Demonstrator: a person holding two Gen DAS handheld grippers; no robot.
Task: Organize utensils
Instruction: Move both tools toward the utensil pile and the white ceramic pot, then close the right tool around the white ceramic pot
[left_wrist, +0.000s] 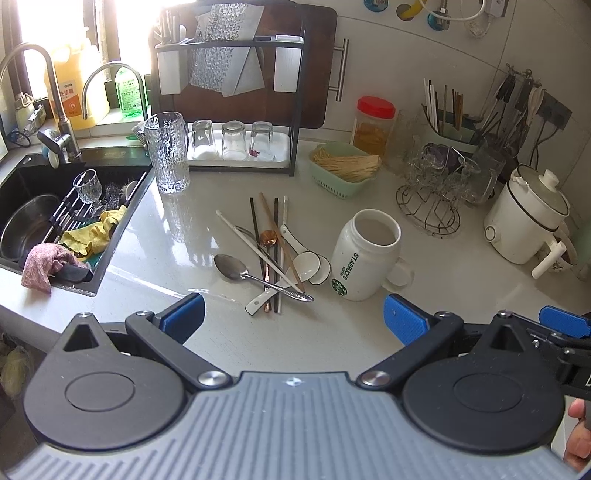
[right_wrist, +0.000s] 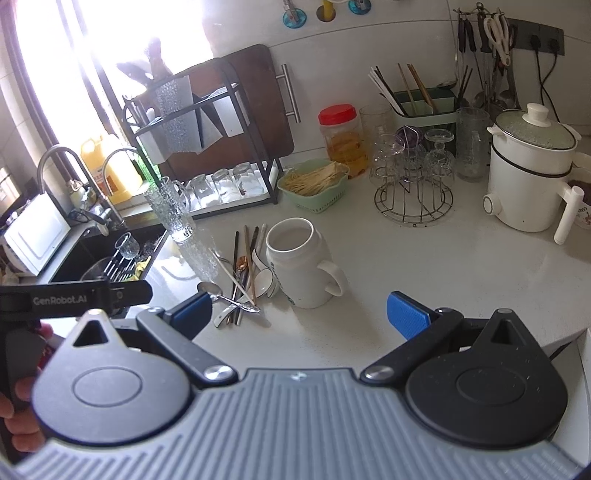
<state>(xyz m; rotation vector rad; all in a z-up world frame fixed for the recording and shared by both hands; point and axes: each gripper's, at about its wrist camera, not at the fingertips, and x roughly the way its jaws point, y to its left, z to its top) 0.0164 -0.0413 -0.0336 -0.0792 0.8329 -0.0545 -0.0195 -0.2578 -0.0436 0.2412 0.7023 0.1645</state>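
Both grippers hover above the counter (left_wrist: 424, 273) with nothing between their blue pads: the left gripper (left_wrist: 293, 317) has its jaws spread wide, and the right gripper (right_wrist: 299, 314) is spread just as wide. At far left lies the sink (left_wrist: 22, 170), holding a steel bowl, cloths and a stemmed glass. A tall glass pitcher (left_wrist: 168, 153) stands just beside it. Near the middle, a loose pile of utensils (left_wrist: 271, 254) lies flat on the counter: chopsticks crossed over a steel spoon (left_wrist: 231, 267), a copper spoon and white ceramic spoons. Just to the right, a white mug (left_wrist: 364, 254) stands upright and empty, its handle on the far side from the pile.
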